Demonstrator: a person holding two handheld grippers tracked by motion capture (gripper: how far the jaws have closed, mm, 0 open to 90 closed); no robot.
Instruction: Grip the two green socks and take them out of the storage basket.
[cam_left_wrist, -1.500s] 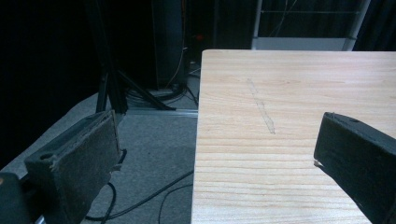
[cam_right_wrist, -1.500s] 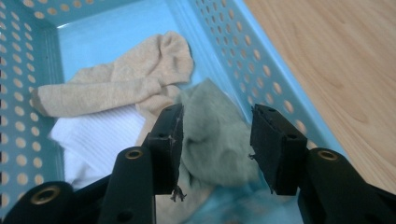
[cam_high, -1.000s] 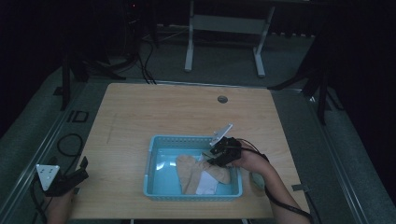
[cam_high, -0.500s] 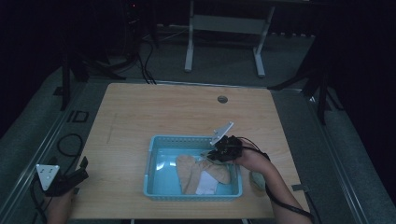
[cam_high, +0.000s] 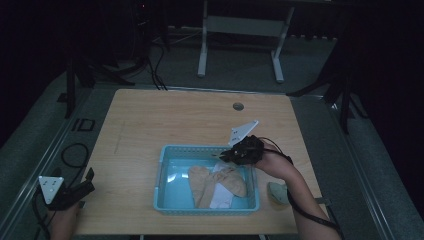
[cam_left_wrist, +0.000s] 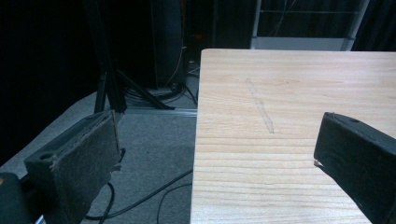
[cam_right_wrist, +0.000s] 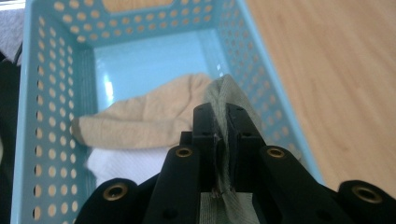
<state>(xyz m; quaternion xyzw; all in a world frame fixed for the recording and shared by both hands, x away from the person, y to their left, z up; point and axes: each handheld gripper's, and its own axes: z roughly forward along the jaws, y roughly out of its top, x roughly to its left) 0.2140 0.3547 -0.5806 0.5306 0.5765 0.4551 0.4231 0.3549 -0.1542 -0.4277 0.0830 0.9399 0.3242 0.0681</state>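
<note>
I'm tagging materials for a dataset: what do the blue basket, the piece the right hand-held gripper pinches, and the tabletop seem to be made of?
Blue basket: glossy moulded plastic, judging by its rows of punched holes and its sheen.
Grey-green piece clamped in the right hand-held gripper: soft fabric, matte with a fine weave, folded between the jaws.
Tabletop: pale wood or wood-look laminate; grain lines show, which one is unclear.

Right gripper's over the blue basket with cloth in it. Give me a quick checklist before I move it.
1. Right gripper shut on the grey-green cloth: ok.
2. Cloth held above the basket: ok.
3. Room in the basket beside the beige sock and white cloth: ok.
4. Left gripper open, holding nothing, at the table edge: ok.
5. How much cloth hangs below the fingers: cannot tell.
</note>
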